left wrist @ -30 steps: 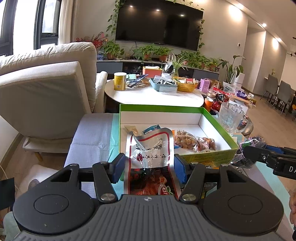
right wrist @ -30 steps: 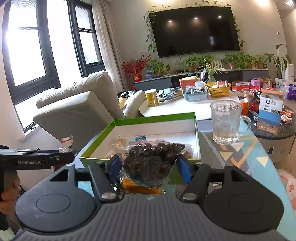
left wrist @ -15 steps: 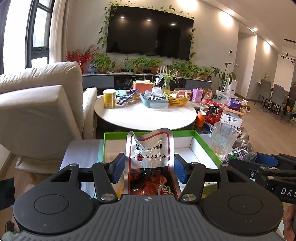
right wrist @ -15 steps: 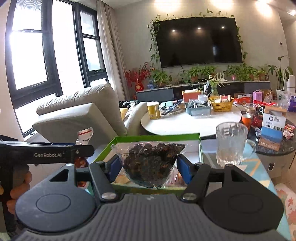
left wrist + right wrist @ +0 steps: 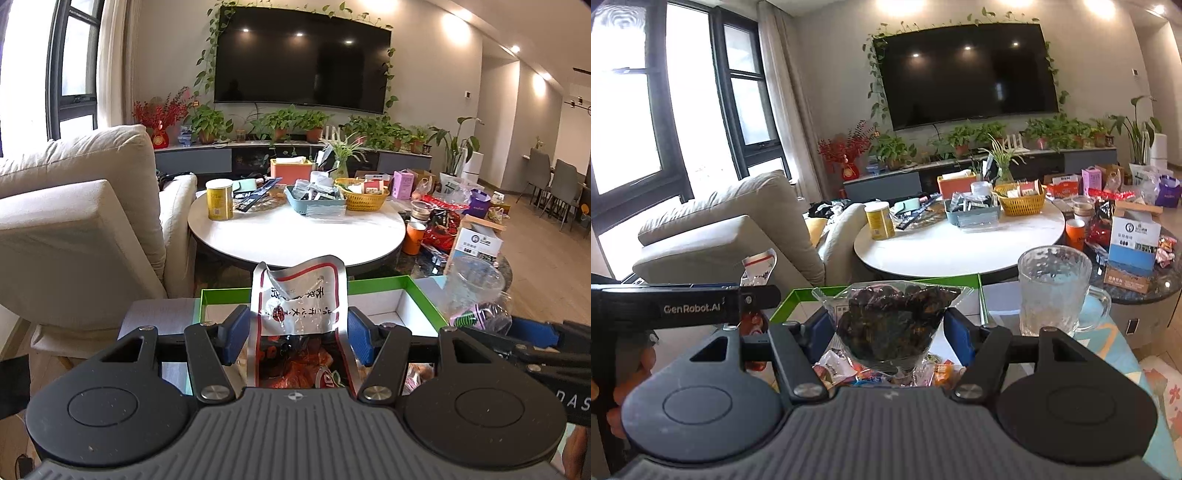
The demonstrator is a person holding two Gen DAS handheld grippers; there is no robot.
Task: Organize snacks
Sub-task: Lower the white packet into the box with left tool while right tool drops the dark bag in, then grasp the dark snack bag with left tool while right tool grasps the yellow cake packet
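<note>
Living room, grey walls. Large black TV [image 5: 303, 59] wall-mounted, ivy vine [image 5: 875, 74] trailing round its frame. Low grey media console [image 5: 882, 182] below, lined with potted plants [image 5: 288, 123] and a red flower arrangement [image 5: 160, 112]. Beige sofa [image 5: 74, 206] left, under tall black-framed windows [image 5: 635, 110], bright daylight, sheer curtain [image 5: 775, 81]. Round white coffee table [image 5: 295, 230] centre, cluttered. Wood floor [image 5: 543, 258], grey dining chairs [image 5: 554, 182] far right. Recessed ceiling spotlights [image 5: 515, 48] on.
</note>
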